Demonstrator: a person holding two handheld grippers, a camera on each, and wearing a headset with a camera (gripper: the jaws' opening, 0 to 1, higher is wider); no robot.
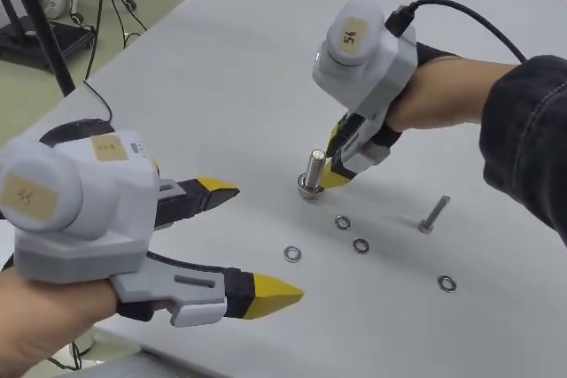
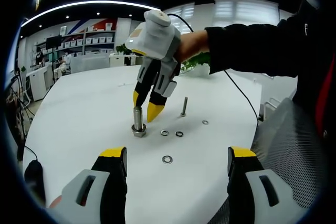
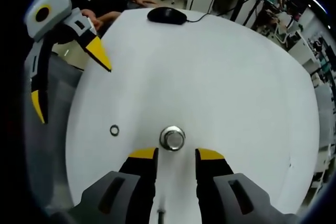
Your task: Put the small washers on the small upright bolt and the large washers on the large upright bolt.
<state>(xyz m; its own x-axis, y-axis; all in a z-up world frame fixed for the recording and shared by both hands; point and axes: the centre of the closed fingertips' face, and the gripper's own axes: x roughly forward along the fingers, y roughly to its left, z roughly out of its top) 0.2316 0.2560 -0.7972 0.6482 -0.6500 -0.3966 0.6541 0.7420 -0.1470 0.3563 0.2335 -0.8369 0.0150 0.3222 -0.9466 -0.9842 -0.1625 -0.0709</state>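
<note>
Right tool [image 1: 334, 158]: jaws narrow, empty, at large bolt [image 1: 313, 173].
Left tool [image 1: 266, 238]: wide, idle.
Washers [image 1: 342, 221]: flat on surface [image 1: 221, 86], by small bolt [image 1: 432, 214].
Handling: thin, light, slippery; we'd pinch opp. rim edges.

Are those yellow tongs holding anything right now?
No. The left tongs are wide open and empty; the right tongs are open too, poised just by the large bolt, not pinching it.

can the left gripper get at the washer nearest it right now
Probably yes. The left gripper is open, and only bare table lies between its jaws and the nearest washer, which lies flat just ahead. The right gripper is over at the large bolt, clear of that path.
</note>
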